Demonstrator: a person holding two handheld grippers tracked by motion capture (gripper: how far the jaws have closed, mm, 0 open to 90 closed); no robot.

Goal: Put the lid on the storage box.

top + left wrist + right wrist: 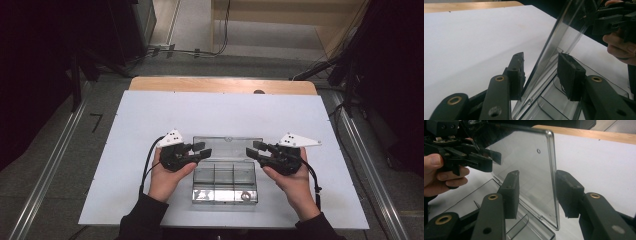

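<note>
Two claws are working at a clear plastic compartment box (225, 180) that is sitting near the front middle of the white counter (150, 120) in the high view. We are seeing its clear hinged lid (227, 147) standing up from the far edge of the box. The left claw (199, 151) is reaching in at the lid's left end, and the right claw (254, 148) at its right end. A small ring-shaped part (245, 196) is lying in the front right compartment.

Looking along the left claw (541, 75) in the left gripper view, we are finding the lid's edge (554, 47) running between the jaws. The left pad is lying against or just beside the lid, while the right pad is standing clear of it, so the jaws are partly spread and not pinching. Below them the box's dividers (549, 105) are showing.

Looking along the right claw (537, 192) in the right gripper view, we are seeing the lid (529, 165) upright between the jaws. Both pads are standing a little apart from the plastic, so this claw is loose around the lid, gripping nothing. Farther off, the left claw (491, 160) is sitting at the lid's other end.
</note>
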